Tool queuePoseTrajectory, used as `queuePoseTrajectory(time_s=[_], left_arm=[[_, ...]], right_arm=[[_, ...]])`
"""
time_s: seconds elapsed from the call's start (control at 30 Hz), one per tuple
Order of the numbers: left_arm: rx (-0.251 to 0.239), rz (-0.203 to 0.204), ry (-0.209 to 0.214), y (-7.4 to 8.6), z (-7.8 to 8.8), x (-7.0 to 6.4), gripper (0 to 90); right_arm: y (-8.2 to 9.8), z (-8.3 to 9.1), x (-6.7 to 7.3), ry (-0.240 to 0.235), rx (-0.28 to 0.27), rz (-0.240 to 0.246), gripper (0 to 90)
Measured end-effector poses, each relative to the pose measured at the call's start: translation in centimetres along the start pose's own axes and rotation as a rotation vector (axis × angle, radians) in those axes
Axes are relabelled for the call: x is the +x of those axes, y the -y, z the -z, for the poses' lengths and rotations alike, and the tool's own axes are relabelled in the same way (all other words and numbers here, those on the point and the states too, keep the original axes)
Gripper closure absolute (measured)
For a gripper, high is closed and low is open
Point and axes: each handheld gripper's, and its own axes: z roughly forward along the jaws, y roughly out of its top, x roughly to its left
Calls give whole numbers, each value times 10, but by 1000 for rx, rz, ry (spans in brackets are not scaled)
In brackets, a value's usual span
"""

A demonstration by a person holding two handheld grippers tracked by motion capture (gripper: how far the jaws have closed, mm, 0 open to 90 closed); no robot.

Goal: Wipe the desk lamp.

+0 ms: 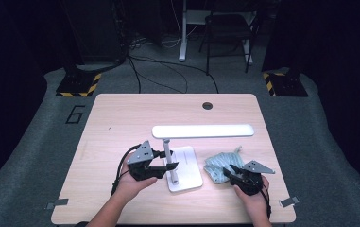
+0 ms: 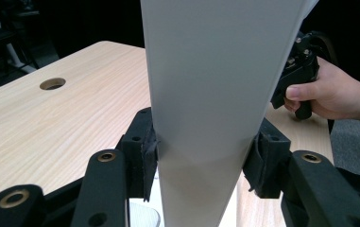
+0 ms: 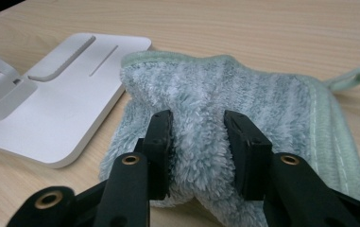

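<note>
A white desk lamp stands on the wooden table [image 1: 121, 118], with a long flat head [image 1: 202, 131], a thin post [image 1: 167, 152] and a flat base [image 1: 189, 165]. My left gripper [image 1: 167, 160] is shut on the post low down; in the left gripper view the post [image 2: 206, 94] fills the gap between the pads of the left gripper [image 2: 203, 156]. A pale green striped cloth [image 1: 217, 163] lies right of the base. My right gripper [image 1: 229, 173] is shut on a raised fold of the cloth [image 3: 225, 90], which bulges between the jaws of the right gripper [image 3: 198, 142].
The lamp base [image 3: 64, 104] lies close to the cloth's left edge. A round cable hole [image 1: 207, 105] sits near the table's far edge. The cloth's hanging loop [image 3: 352, 76] points away from the lamp. A chair [image 1: 227, 28] and floor cables stand beyond the table.
</note>
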Motion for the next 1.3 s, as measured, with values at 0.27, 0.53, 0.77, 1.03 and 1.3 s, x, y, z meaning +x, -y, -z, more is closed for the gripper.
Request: queuePoseTrajectory(time_s=[0.27, 0.53, 0.77, 1.03, 1.3], left_arm=[[23, -2, -1, 2, -2, 0, 501], [-11, 20, 32, 0, 4, 3, 493], [-10, 24, 56, -1, 6, 3, 498], [-14, 10, 110, 0, 7, 5, 498], [-40, 10, 149, -1, 2, 10, 493]], right_arm=[[5, -6, -1, -3, 67, -24, 547], [5, -6, 5, 25, 59, 6, 461], [4, -3, 4, 37, 42, -2, 437], [3, 1, 2, 39, 25, -12, 422], [2, -2, 6, 26, 25, 14, 420]])
